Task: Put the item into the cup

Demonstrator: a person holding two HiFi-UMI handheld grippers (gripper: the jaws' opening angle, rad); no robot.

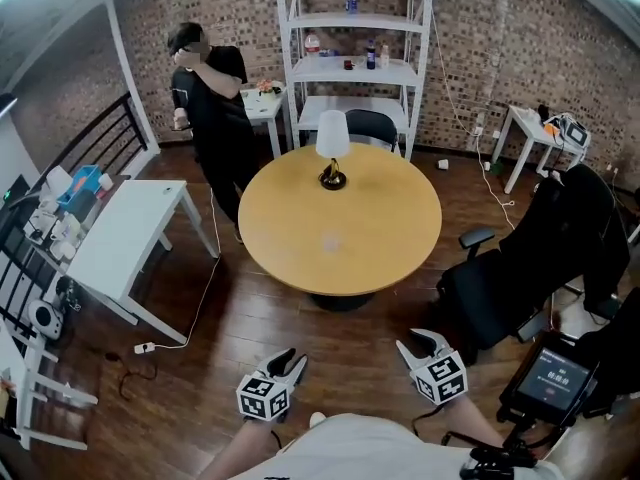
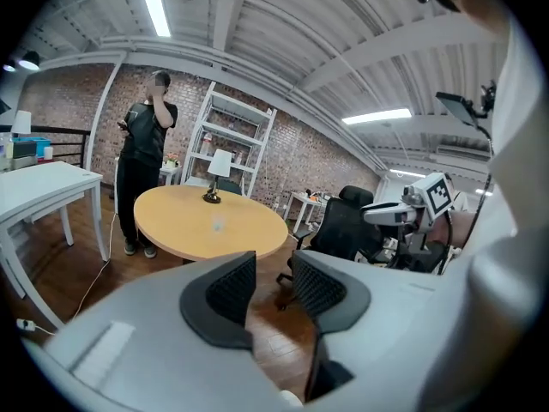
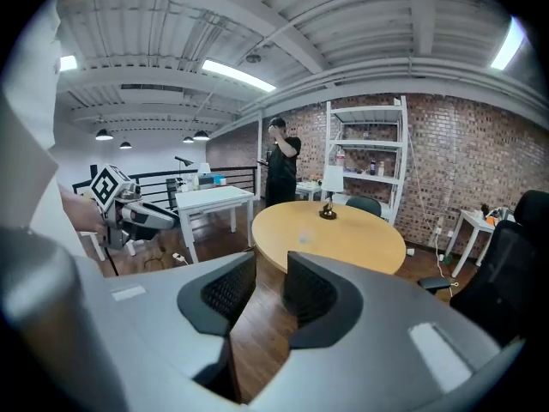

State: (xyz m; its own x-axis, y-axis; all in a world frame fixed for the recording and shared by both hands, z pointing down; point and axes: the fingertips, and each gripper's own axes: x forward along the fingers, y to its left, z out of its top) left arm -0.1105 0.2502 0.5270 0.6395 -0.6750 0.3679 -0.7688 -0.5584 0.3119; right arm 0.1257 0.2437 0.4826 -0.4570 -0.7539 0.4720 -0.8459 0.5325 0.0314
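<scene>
A round yellow table (image 1: 380,243) stands in the middle of the room, well ahead of both grippers. A small pale, see-through thing (image 1: 330,240) sits near its centre; it is too small to tell what it is. At the far edge stands a lamp-like object (image 1: 332,150) with a white top and a dark base. My left gripper (image 1: 293,360) and right gripper (image 1: 420,342) hang low over the wooden floor, short of the table. Both are open with nothing between the jaws, as the left gripper view (image 2: 273,269) and the right gripper view (image 3: 268,269) show.
A person (image 1: 215,98) stands behind the table at the back left. A white table (image 1: 125,233) is on the left, a white shelf unit (image 1: 355,43) at the back, a black office chair (image 1: 520,268) on the right. A tablet on a stand (image 1: 555,378) is beside me.
</scene>
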